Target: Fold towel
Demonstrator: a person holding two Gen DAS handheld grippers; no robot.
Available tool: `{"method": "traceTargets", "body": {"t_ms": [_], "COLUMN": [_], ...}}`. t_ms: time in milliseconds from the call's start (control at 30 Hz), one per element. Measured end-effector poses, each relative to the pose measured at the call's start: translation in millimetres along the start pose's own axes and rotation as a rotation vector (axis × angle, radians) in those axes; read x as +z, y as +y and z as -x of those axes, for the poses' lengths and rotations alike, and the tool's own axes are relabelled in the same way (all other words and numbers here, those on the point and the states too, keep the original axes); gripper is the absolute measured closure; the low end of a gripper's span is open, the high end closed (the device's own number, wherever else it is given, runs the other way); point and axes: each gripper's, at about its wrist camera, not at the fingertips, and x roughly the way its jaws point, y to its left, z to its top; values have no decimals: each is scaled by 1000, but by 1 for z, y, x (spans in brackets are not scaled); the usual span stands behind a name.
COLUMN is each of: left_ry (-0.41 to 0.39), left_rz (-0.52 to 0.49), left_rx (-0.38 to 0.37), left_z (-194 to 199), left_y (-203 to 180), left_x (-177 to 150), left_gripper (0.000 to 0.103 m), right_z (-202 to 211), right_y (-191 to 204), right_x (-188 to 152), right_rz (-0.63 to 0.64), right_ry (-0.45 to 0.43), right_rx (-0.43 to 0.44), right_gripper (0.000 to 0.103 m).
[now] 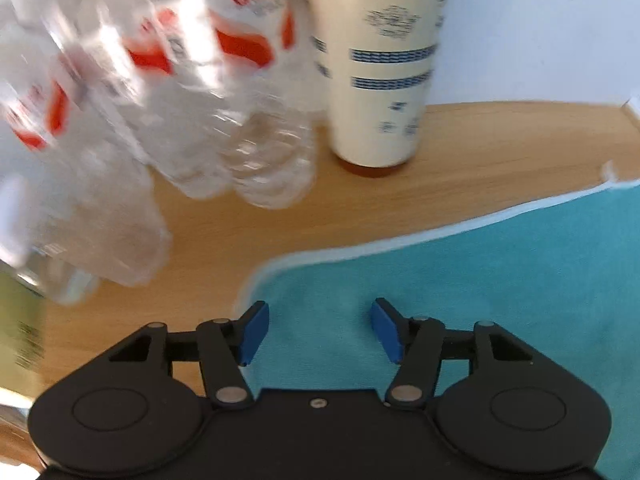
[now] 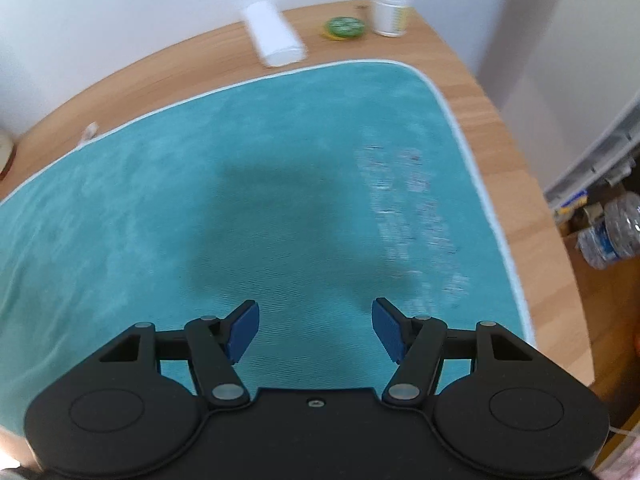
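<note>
Towel (image 2: 280, 168) is spread flat on the wooden table (image 2: 472, 92), with both tongs held open above it.

One teal towel with a pale edge is seen, and nothing is gripped: the left gripper (image 1: 319, 330) is set over its corner, the right gripper (image 2: 315, 330) over its middle. A pack of clear water bottles (image 1: 132, 120) with red labels is blurred, so neither its writing nor its number can be told. One cream tumbler (image 1: 380, 60) bears blue print too smeared to read. One white box (image 2: 274, 36), one green tin (image 2: 345, 26) and one white cup (image 2: 391, 4) stand beyond the towel.
</note>
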Motion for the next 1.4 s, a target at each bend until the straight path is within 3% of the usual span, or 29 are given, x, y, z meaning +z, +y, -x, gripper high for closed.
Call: {"method": "traceTargets", "body": {"t_ms": [100,267,500,667,800,900,1000,1233,1400], "left_ry": [7,-46,-59,-70,-55,-21,19,113,174], "left_rz": [20,-64,-134,-161,-136,-136,-67,44,40], "left_rx": [-19,19,104,121,112,150,87,32,56], "left_z": [-4,-6,-16,-23,-15,-13,1,36,45], "left_y": [10,7,-1,1,-1,-1,6,-2,-21], "left_x": [2,1,10,19,15,14,8,-16,-44], "left_gripper": [44,44,44,44,45,50,49,18,16], "right_z": [7,19,22,24,27,32,33,20,10], "right_y": [14,23,18,25,29,26,23,25,24], "right_x": [2,-3,-27,-33,-29,-24,-22,-25,-29], "right_rz": [28,67,5,27,55,63,59,40,68], "right_ry": [-3,0,29,41,22,-3,-15,-23,-22], "right_rx": [-40,-82,-78,-89,-94,-95,-85,-61,-66], "right_gripper": [35,35,35,35,35,35,35,35,35]}}
